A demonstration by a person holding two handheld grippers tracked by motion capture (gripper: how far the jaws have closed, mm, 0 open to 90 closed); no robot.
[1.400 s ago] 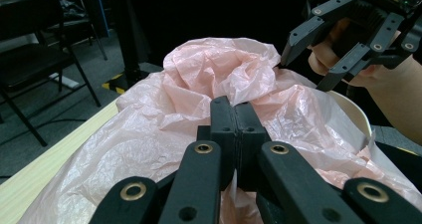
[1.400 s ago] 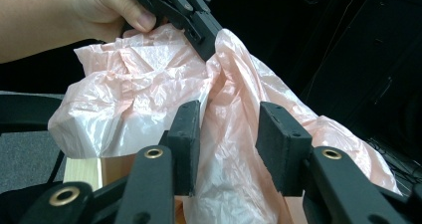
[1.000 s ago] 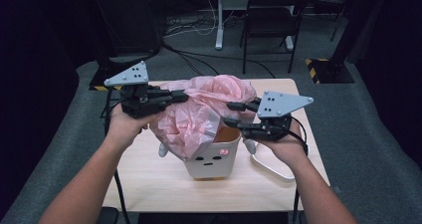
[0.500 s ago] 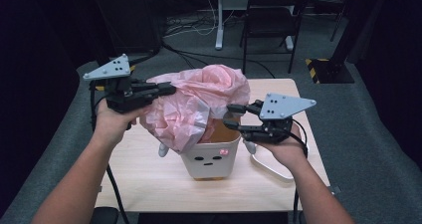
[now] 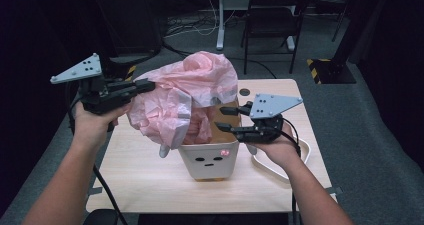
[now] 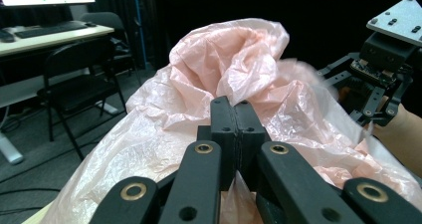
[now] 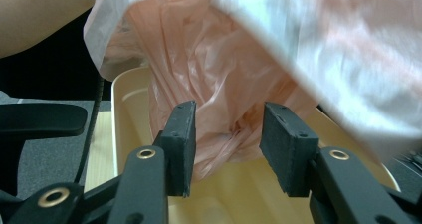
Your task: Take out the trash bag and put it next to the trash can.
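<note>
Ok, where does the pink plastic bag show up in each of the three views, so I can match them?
High view: pink plastic bag at centre, billowing above the cream bin.
Left gripper view: it spreads across the middle, pinched in the left tongs.
Right gripper view: it hangs from the top into the bin, beyond the open right tongs.
Shared landmark: the bag's crumpled pink folds.

Black left claw (image 5: 142,87) and right claw (image 5: 226,119), grey three-cornered plates, brass rivets.
</note>
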